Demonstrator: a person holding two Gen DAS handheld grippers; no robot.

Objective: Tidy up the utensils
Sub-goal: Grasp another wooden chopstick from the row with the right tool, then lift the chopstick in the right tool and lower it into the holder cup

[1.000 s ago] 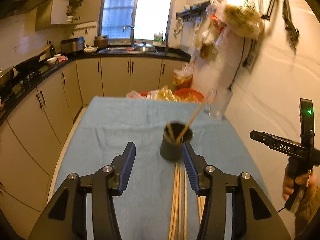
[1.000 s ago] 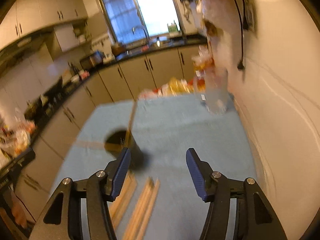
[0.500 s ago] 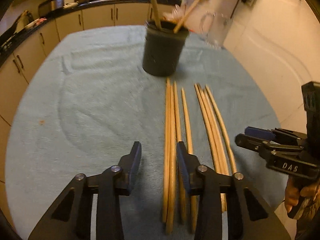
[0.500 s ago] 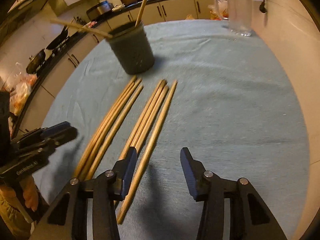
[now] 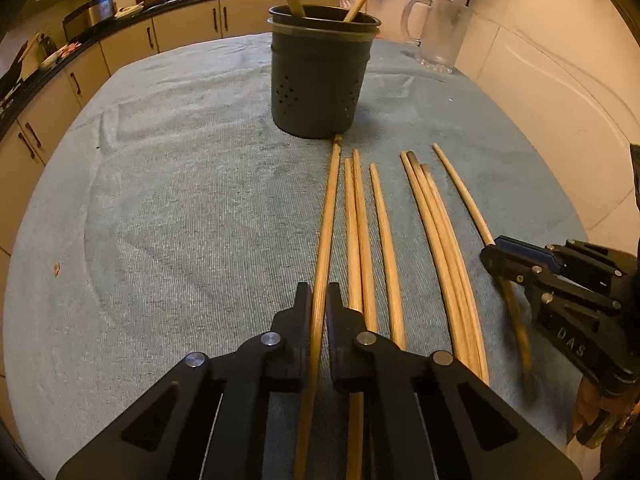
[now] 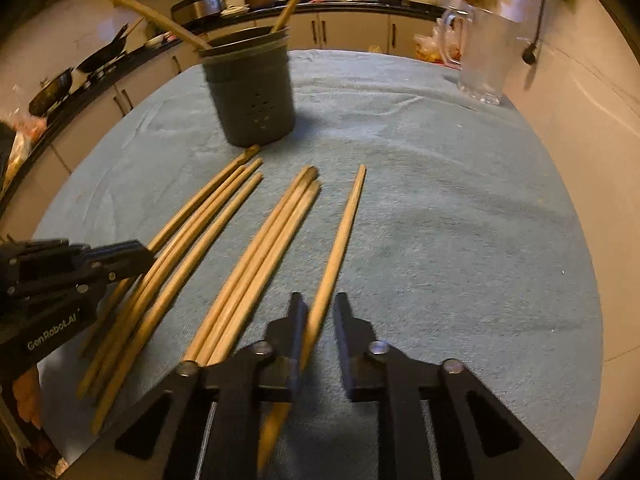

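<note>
grasp step: the left gripper [image 5: 319, 312] is clamped on the leftmost chopstick [image 5: 328, 216], whose tip touches the dark holder [image 5: 320, 80] at twelve o'clock on the blue cloth [image 5: 180, 200]. the right gripper [image 6: 320, 320] is closing around the rightmost chopstick [image 6: 340, 240], gap remaining at its right pad. next, likely: lift both, tip upright, drop into the holder.

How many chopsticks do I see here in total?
10 chopsticks. Two stand in the dark holder. Eight lie on the blue cloth: one clamped in the left gripper, three beside it, three together further right, one between the right gripper's closing jaws. Holder may hide more.
</note>
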